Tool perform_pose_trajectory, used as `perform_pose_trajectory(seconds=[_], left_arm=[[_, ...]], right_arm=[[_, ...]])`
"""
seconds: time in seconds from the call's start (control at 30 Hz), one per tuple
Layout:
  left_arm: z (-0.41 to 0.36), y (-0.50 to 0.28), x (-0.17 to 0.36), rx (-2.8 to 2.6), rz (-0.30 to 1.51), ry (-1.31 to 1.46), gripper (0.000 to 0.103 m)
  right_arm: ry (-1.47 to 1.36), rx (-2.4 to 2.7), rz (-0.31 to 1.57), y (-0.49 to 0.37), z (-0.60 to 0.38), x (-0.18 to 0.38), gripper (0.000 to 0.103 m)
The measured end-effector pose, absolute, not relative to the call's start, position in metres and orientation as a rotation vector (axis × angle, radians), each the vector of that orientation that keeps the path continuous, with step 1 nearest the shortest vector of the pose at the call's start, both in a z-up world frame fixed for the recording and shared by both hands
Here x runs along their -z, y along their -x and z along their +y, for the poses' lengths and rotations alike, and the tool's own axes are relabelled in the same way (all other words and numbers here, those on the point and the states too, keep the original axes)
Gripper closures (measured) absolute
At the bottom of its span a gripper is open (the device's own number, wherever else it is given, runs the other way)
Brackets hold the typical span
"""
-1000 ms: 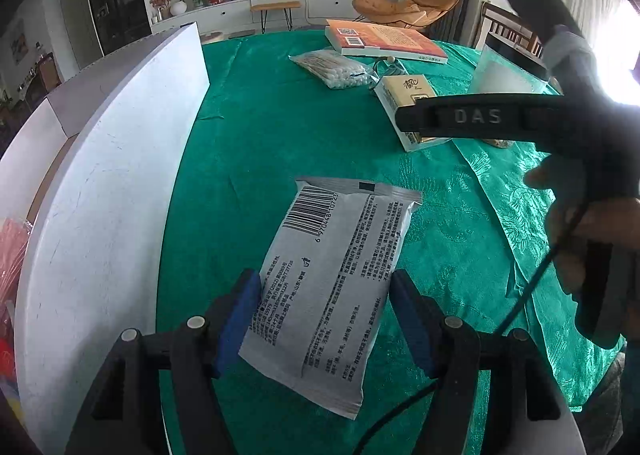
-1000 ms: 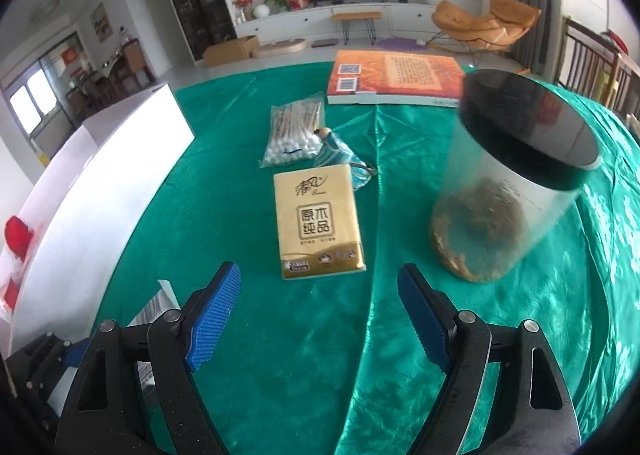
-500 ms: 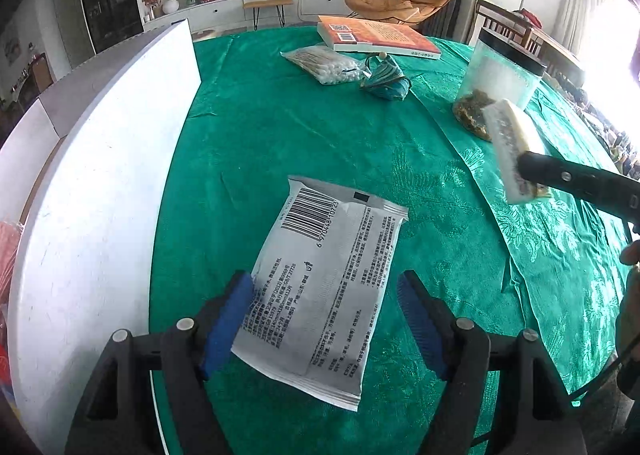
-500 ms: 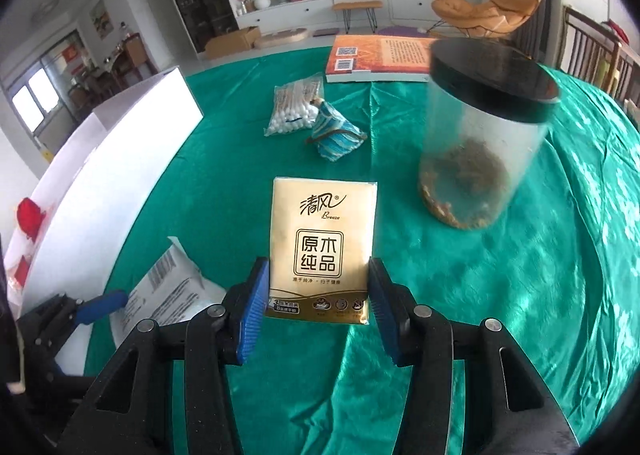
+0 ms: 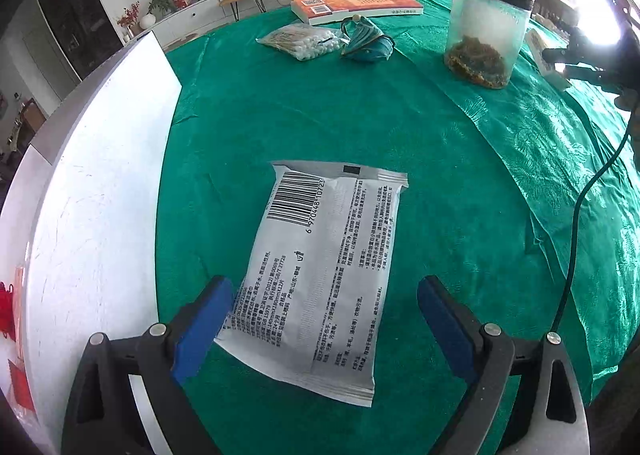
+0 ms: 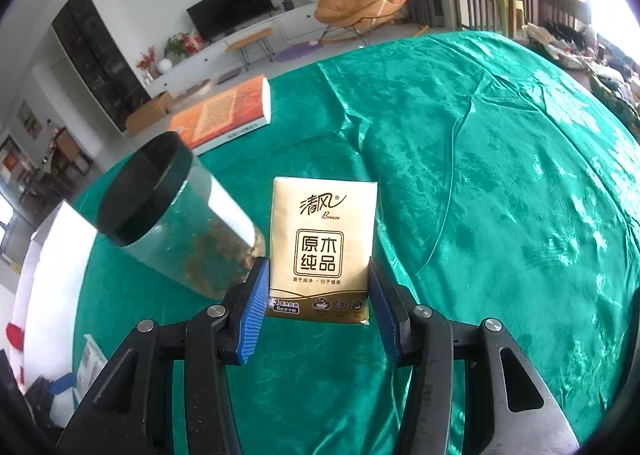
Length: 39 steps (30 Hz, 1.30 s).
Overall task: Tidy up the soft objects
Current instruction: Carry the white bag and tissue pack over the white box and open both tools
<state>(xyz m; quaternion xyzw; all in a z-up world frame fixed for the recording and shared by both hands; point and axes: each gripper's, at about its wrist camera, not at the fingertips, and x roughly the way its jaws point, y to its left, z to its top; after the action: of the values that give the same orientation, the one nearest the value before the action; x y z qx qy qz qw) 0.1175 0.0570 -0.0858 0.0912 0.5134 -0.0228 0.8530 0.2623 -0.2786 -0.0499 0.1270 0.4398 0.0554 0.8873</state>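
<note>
A grey-white printed sachet (image 5: 324, 275) with a barcode lies flat on the green tablecloth (image 5: 280, 123). My left gripper (image 5: 320, 323) hovers over its near end, jaws opening, pads clear of it on both sides. In the right wrist view my right gripper (image 6: 318, 303) is shut on a gold tissue pack (image 6: 322, 239), held upright above the cloth. That pack (image 5: 546, 51) also shows at the far right of the left wrist view, small and glare-washed. A bag of cotton swabs (image 5: 302, 41) and a teal folded pouch (image 5: 366, 41) lie far back.
A white box wall (image 5: 96, 207) runs along the left. A clear jar (image 5: 486, 35) with a black lid and brown contents stands at the right; it also appears as the jar (image 6: 176, 223) left of the tissue pack. An orange book (image 5: 352, 3) lies at the back. A green cable (image 5: 576, 223) hangs right.
The left jaws spread wider around the sachet, which stays put. The right gripper closed on the tissue pack, lifted it off the cloth and carried it right past the jar.
</note>
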Motion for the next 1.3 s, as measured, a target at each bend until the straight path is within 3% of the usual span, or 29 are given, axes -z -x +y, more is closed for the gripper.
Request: perform_pose_trajectory(seconds=[0.23,0.27,0.3,0.33,0.43,0.63,0.83,0.97,1.1,1.17,1.2,1.23,1.3], left_arm=[[0.064,-0.13,0.092,0.025,1.116,-0.127,0.011],[0.065,-0.131,0.092,0.029,1.113,-0.112,0.015],[0.067,-0.131,0.09,0.026,1.1,-0.096,0.027],[0.069,-0.132,0.089,0.032,1.095,-0.078,0.029],[0.074,-0.133,0.081,0.059,1.068,-0.011,0.034],[0.09,-0.117,0.022,0.157,0.922,0.237,0.035],[0.155,-0.076,-0.06,0.103,0.759,0.293,0.035],[0.227,-0.033,-0.086,-0.098,0.716,0.246,0.035],[0.298,0.007,-0.075,-0.366,0.737,0.227,0.034],[0.325,0.022,-0.063,-0.483,0.751,0.236,0.027],[0.334,0.029,-0.057,-0.524,0.752,0.248,0.015],[0.341,0.034,-0.053,-0.561,0.744,0.263,0.009],[0.346,0.043,-0.051,-0.604,0.703,0.29,0.009]], right_arm=[[-0.184,-0.107,0.975,-0.303,-0.274,0.076,0.051],[-0.166,-0.103,0.977,-0.305,-0.272,0.074,0.051],[-0.157,-0.101,0.985,-0.306,-0.271,0.072,0.052],[-0.163,-0.098,0.975,-0.305,-0.271,0.066,0.052],[-0.178,-0.085,0.868,-0.288,-0.276,0.036,0.052],[-0.194,-0.156,0.71,-0.237,-0.257,-0.045,0.052],[-0.179,-0.417,0.656,-0.192,-0.158,-0.109,0.052],[-0.203,-0.652,0.666,-0.159,-0.066,-0.132,0.052],[-0.172,-0.869,0.721,-0.122,0.037,-0.133,0.052],[-0.15,-0.94,0.754,-0.105,0.081,-0.123,0.051],[-0.136,-0.973,0.773,-0.099,0.101,-0.116,0.046],[-0.122,-1.005,0.805,-0.094,0.12,-0.108,0.031],[-0.082,-1.033,0.897,-0.091,0.143,-0.087,0.025]])
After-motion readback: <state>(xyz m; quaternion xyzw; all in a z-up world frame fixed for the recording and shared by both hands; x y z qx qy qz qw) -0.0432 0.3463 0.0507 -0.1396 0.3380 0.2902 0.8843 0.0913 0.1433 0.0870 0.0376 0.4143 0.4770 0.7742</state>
